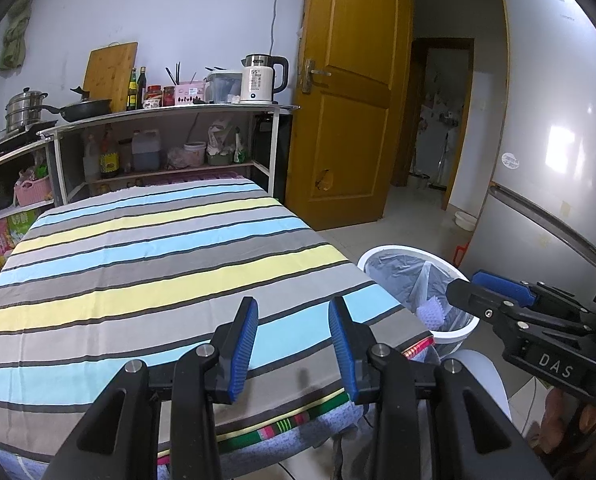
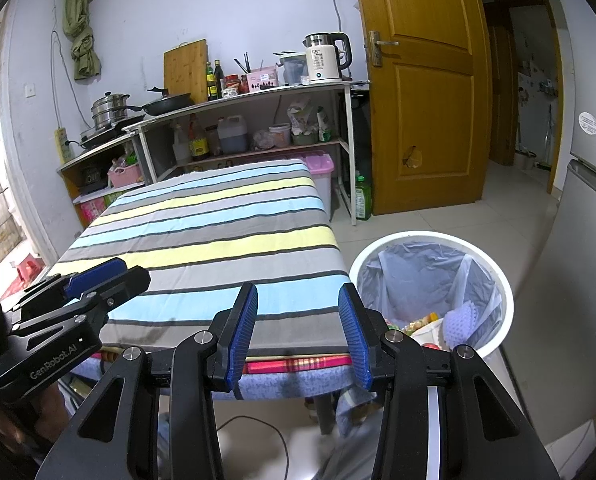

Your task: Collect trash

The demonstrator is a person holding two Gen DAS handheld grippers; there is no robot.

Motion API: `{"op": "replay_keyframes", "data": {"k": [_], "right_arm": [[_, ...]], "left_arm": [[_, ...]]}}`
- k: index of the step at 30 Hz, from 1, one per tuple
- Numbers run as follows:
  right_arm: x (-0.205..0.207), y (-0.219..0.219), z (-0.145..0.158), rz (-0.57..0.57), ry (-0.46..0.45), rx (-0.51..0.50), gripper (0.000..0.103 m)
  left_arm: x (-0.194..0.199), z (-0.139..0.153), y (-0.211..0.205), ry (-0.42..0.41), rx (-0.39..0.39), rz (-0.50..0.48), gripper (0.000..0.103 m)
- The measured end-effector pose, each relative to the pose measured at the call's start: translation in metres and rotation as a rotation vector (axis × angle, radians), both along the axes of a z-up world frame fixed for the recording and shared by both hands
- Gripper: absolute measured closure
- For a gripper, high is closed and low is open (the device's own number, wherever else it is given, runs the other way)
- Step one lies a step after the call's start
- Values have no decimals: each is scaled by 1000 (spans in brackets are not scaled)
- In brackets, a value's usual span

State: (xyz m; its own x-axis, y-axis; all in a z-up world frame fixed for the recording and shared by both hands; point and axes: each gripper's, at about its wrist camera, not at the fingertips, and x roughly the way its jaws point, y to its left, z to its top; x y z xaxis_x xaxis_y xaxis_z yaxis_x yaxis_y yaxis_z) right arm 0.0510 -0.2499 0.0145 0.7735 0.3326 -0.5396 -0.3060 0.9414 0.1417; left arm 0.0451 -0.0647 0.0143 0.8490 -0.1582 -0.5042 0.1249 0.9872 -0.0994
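A white trash bin [image 1: 393,249] [image 2: 429,235] with a clear plastic liner stands on the floor at the table's right corner. Inside lie a purple foam net [image 1: 431,314] [image 2: 461,326], colourful wrappers [image 2: 417,324] and a white cup [image 2: 429,332]. The table carries a striped cloth [image 1: 158,260] [image 2: 218,232] with no loose trash on it. My left gripper [image 1: 294,320] [image 2: 132,269] hovers open over the table's near edge, nothing between its blue pads. Beside the bin's near side, my right gripper [image 2: 298,304] [image 1: 467,282] is open and holds nothing.
A kitchen shelf [image 1: 170,110] with a kettle, pans and bottles lines the far wall. A wooden door [image 1: 349,92] and a hallway are at the right, a fridge [image 1: 557,140] beside the bin. A green bottle [image 2: 362,198] and a cable [image 2: 282,440] are on the floor.
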Motion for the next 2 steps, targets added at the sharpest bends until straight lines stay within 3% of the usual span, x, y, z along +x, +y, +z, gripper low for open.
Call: {"op": "replay_keyframes", "data": {"k": [2], "right_arm": [[0,0,0,1,0,-1,60]], "left_arm": [[1,0,0,1,1,0,66]]}}
